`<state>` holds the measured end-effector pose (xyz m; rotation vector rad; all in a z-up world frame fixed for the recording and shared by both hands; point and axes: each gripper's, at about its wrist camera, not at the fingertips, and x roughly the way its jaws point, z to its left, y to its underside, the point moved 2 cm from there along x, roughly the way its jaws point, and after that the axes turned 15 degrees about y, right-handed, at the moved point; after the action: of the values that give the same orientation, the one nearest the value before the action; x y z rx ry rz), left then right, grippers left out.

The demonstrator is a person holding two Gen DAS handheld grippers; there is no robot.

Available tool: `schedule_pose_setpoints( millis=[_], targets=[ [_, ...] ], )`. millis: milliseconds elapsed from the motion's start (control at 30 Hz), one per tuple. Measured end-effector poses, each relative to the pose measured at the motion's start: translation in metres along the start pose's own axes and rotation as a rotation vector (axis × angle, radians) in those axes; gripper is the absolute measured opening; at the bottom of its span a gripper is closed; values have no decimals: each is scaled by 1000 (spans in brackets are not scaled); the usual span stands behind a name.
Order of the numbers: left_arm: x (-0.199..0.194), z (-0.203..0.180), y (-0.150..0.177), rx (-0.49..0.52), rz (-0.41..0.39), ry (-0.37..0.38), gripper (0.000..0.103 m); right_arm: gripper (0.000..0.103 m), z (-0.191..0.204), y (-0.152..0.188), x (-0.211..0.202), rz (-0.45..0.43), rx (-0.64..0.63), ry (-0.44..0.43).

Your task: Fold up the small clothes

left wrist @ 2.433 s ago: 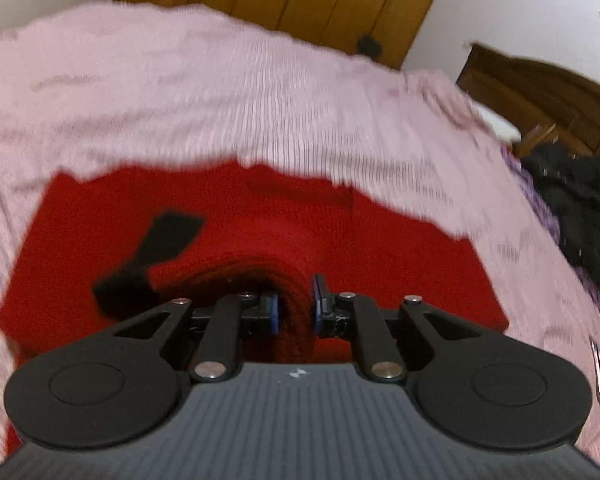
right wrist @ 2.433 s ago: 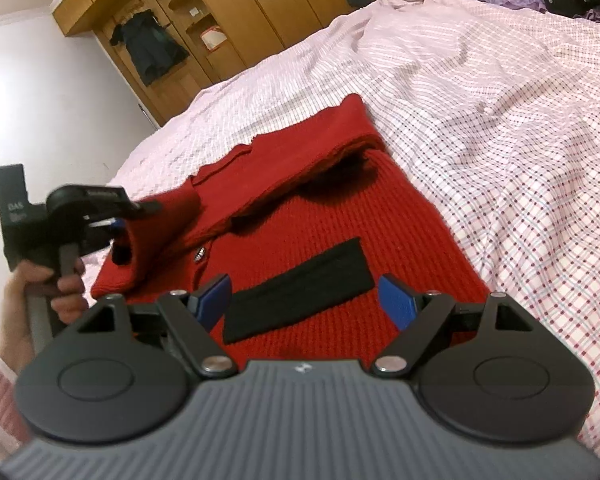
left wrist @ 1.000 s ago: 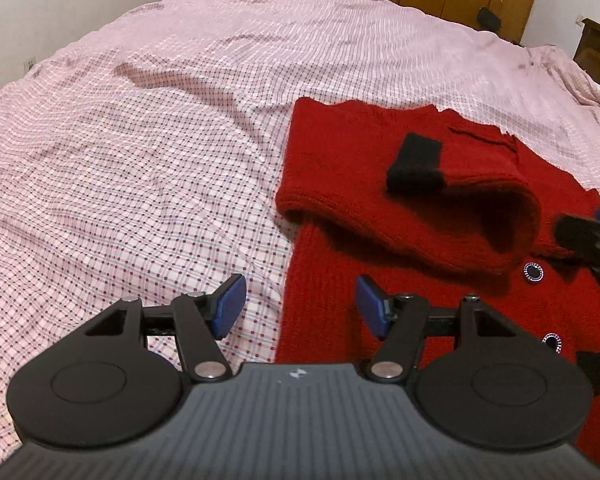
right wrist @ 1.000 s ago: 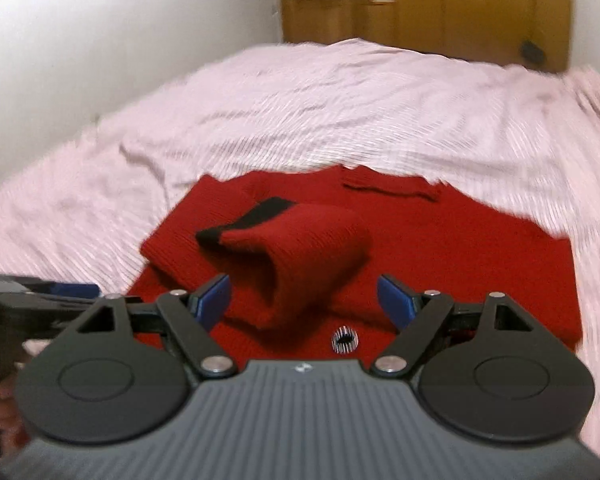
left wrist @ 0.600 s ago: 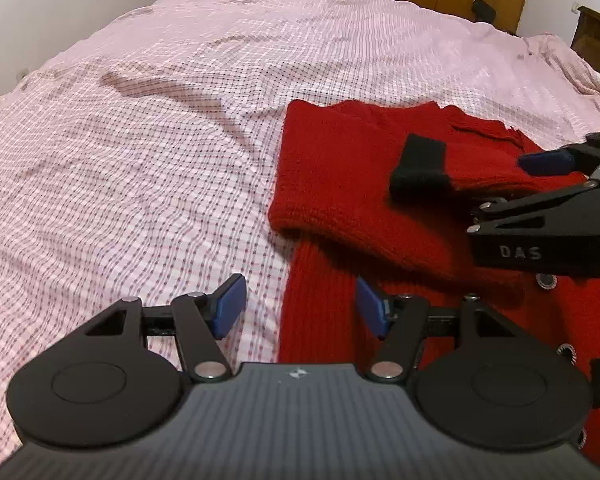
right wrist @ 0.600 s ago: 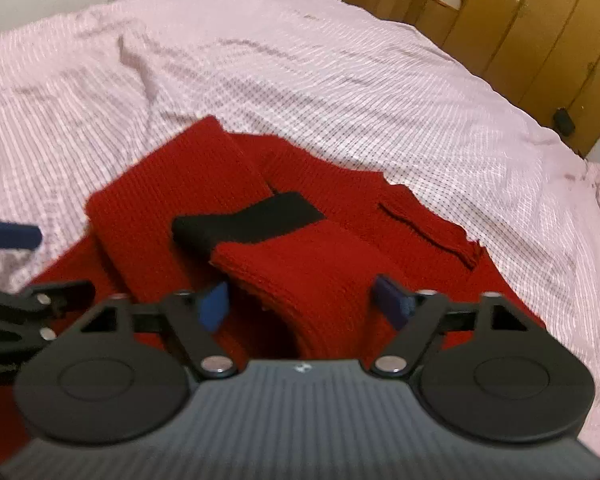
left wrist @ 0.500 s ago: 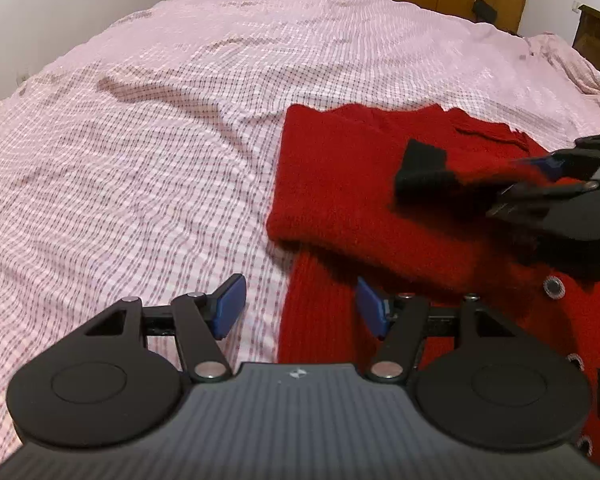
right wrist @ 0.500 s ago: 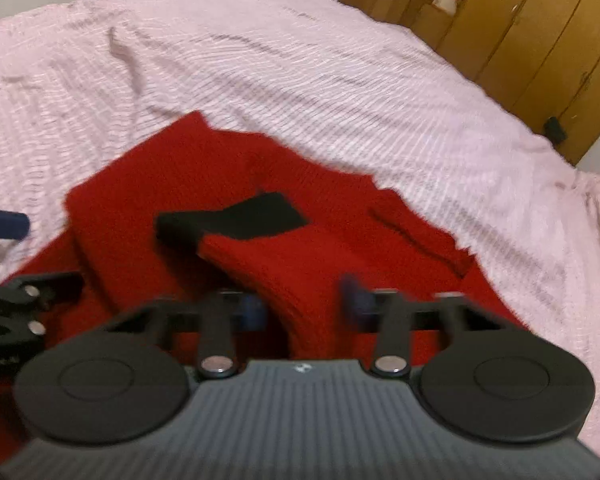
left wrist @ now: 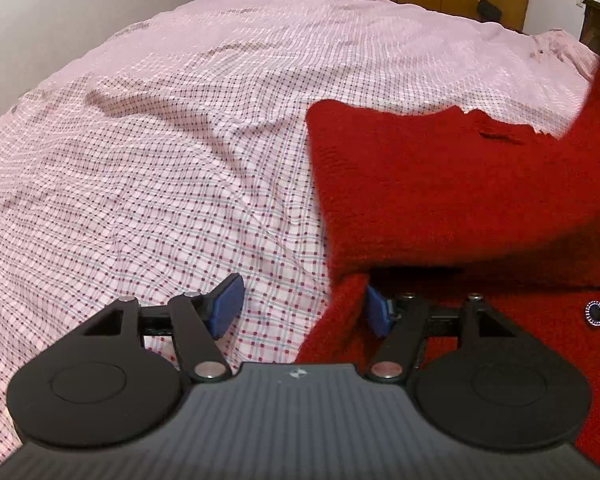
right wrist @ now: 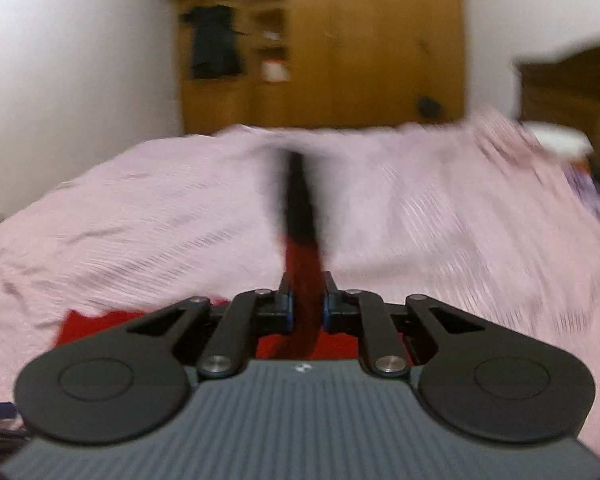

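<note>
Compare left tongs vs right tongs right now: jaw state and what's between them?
1. Jaws: the left tongs stand wide and are opening a little; the right tongs are nearly together and closing.
2. Contents: the left tongs only straddle the side edge of the red sweater where it meets the checked bedsheet, pads not pressing; the right tongs pinch the red sleeve with its black cuff.
Shared: both are black with blue pads, working the same sweater.

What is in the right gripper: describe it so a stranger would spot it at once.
Start from the pink checked bed sheet, where a red knitted cardigan lies. One sleeve stands up from it, pinched between the closing jaws of the right gripper. Unlike the rest of the red knit, it ends in a black cuff.
</note>
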<state>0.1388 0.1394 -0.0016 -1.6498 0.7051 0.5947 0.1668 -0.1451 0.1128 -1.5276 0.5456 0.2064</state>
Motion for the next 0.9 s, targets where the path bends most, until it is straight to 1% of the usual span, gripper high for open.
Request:
schedule_pose_setpoints(
  millis=[67, 100, 133, 167, 200, 233, 267, 300, 333, 400, 500, 567, 633, 733, 833, 900],
  targets=[
    [1, -1, 0, 1, 0, -4, 71, 18, -22, 25, 22, 132, 47, 26],
    [1, 0, 0, 2, 0, -3, 71, 18, -35, 38, 31, 201, 90, 23],
    [1, 0, 0, 5, -1, -3, 71, 21, -46, 47, 35, 246, 124, 3],
    [1, 0, 0, 7, -2, -3, 71, 25, -56, 53, 35, 256, 164, -27],
    [0, 0, 1, 8, -2, -2, 71, 27, -66, 56, 31, 248, 191, -59],
    [0, 0, 1, 8, -3, -1, 71, 34, -73, 56, 26, 248, 197, -75],
    [0, 0, 1, 7, -3, -1, 71, 39, -81, 54, 21, 254, 195, -79],
    [0, 0, 0, 6, -2, -2, 71, 50, -83, 54, 17, 258, 189, -77],
    [0, 0, 0, 6, -2, -4, 71, 53, -89, 51, 11, 258, 176, -75],
    [0, -1, 1, 10, -5, -8, 72, 53, -100, 47, 4, 255, 141, -92],
    [-1, -1, 2, 12, -11, -14, 72, 53, -113, 36, -8, 230, 136, -119],
    [-1, -2, 2, 14, -12, -19, 72, 53, -118, 27, -9, 196, 137, -114],
    [-1, -3, 2, 14, -13, -25, 72, 54, -115, 18, 3, 188, 128, -99],
    [-1, -5, 2, 19, -14, -35, 72, 55, -102, 13, 31, 225, 126, -97],
    [-2, -6, 3, 28, -14, -41, 72, 55, -89, 15, 62, 284, 132, -69],
    [-2, -6, 2, 30, -13, -42, 73, 52, -81, 20, 76, 325, 140, -80]
  ],
)
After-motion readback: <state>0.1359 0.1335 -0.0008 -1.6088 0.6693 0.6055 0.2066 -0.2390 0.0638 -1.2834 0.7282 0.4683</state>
